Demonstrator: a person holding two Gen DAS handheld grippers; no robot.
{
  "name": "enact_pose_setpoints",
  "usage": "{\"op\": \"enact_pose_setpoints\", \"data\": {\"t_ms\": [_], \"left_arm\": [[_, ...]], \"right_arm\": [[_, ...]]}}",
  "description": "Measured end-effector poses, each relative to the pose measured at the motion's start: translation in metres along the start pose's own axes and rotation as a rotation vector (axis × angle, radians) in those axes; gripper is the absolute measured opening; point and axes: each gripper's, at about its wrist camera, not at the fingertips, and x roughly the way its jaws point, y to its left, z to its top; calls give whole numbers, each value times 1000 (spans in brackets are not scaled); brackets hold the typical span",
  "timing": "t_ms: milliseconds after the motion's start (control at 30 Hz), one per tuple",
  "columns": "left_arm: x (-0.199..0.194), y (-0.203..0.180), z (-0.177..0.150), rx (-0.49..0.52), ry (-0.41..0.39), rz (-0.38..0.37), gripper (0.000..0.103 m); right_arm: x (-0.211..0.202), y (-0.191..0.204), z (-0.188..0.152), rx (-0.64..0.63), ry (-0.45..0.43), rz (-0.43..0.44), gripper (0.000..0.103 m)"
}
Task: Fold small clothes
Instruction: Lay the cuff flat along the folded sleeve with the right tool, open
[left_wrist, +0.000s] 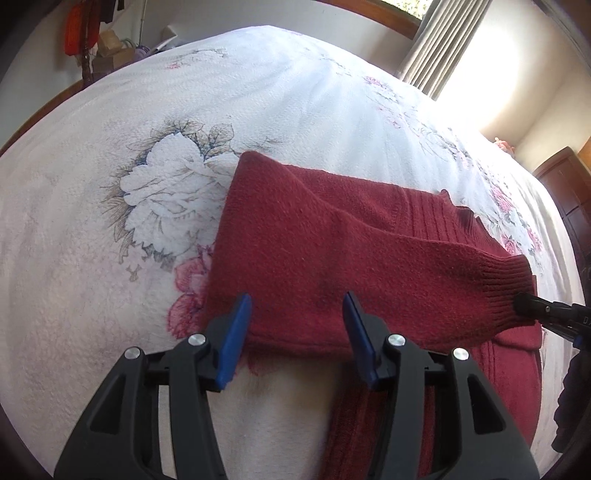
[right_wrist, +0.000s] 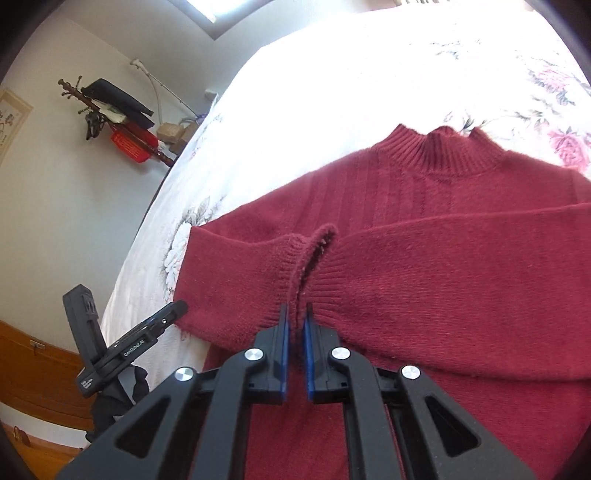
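Two black plastic grippers, left gripper (left_wrist: 297, 332) and right gripper (right_wrist: 296, 347), with blue finger pads (left_wrist: 232, 339), silver round screws, triangular cutouts; white "GenRobot.AI" lettering; black glove (right_wrist: 118, 398).

Right tool (right_wrist: 296, 314) pinches sweater (right_wrist: 443, 258) cuff (right_wrist: 314, 254) — sleeves crossed.

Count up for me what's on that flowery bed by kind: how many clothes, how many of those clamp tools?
Red sweater: 1
Handheld grippers: 2, the left gripper open, the right gripper pinching a sleeve cuff
Flowered bedspread: 1
Total: 4
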Motion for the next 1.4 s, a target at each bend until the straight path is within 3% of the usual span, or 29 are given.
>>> {"op": "enact_pose_setpoints", "data": {"t_ms": [400, 600, 733, 1033, 1167, 1233, 1333, 1400], "left_arm": [[24, -61, -2, 96, 16, -6, 54], [33, -76, -7, 119, 26, -7, 54], [46, -84, -11, 165, 59, 39, 54], [59, -80, -12, 188, 96, 88, 61], [50, -75, -13, 172, 94, 80, 62], [34, -77, -13, 156, 45, 46, 61], [14, -91, -11, 164, -17, -10, 62], [14, -104, -10, 180, -10, -42, 63]], "right_arm": [[-91, -102, 6, 121, -118, -115, 6], [-110, -137, -2, 176, -146, -168, 6], [-105, -159, -10, 208, -123, -202, 6], [-60, -180, -36, 213, -8, -330, 11], [-67, -174, -40, 186, -9, -368, 17], [-83, -165, -40, 162, -54, -405, 20], [-110, -150, -38, 156, -144, -326, 20], [-115, -142, -33, 156, -164, -283, 20]]}}
